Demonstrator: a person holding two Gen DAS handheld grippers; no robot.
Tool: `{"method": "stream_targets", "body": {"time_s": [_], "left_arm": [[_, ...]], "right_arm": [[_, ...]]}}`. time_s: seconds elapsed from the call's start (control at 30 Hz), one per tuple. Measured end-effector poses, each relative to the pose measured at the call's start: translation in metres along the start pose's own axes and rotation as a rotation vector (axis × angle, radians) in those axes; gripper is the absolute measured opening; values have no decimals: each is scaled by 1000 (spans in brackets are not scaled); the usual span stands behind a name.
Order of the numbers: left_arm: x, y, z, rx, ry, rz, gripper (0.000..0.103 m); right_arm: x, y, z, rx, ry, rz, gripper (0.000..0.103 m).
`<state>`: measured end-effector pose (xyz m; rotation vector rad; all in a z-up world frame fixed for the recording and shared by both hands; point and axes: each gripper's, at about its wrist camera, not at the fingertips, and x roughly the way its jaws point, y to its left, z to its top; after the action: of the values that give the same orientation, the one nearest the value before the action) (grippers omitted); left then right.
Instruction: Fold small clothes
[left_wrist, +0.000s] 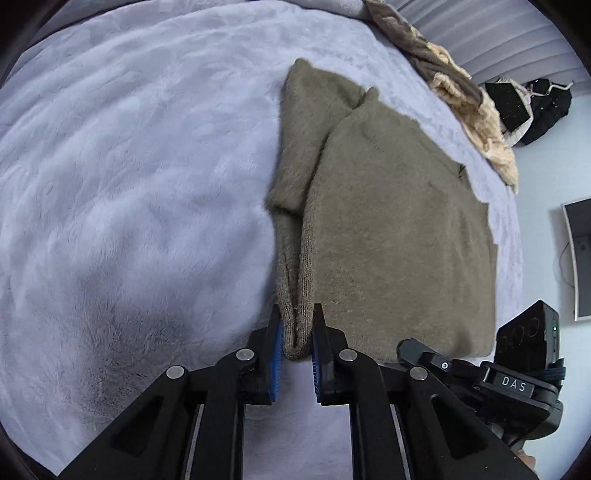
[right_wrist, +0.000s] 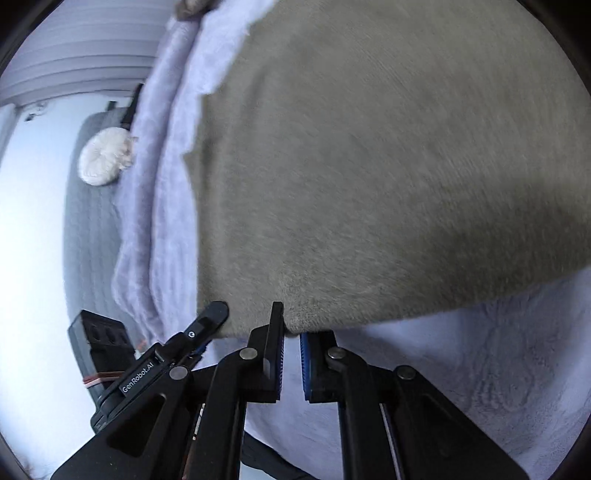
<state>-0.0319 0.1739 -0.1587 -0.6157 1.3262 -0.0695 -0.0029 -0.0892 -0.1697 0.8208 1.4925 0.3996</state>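
Sweater (left_wrist: 388, 229) is lying on the blanket (left_wrist: 129, 184); left gripper (left_wrist: 297, 332) is pinching its sleeve cuff, right gripper (right_wrist: 291, 332) is clamping the sweater's near hem

Left gripper (left_wrist: 297, 332): black angular linkage arms, silver round pivot pins, blue ribbed pads (left_wrist: 276, 363) on 2 fingers. Right gripper (right_wrist: 291, 334): same black build, silver pins, blue pads (right_wrist: 305, 363). Seen from each other's cameras: white "DAS" label, green LED; "GenRobot.AI" lettering, orange-brown band.
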Motion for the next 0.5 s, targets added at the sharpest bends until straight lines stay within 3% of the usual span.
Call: {"method": "stream_targets", "body": {"time_s": [0.13,0.5], "left_arm": [[4,14,-6,-44,6,-28,15],[-20,17,-13,21,-17,85,15]], "right_arm": [[15,-17,-4,31,8,-6,7],[13,-6,-6,-40,54,-67,7]]}}
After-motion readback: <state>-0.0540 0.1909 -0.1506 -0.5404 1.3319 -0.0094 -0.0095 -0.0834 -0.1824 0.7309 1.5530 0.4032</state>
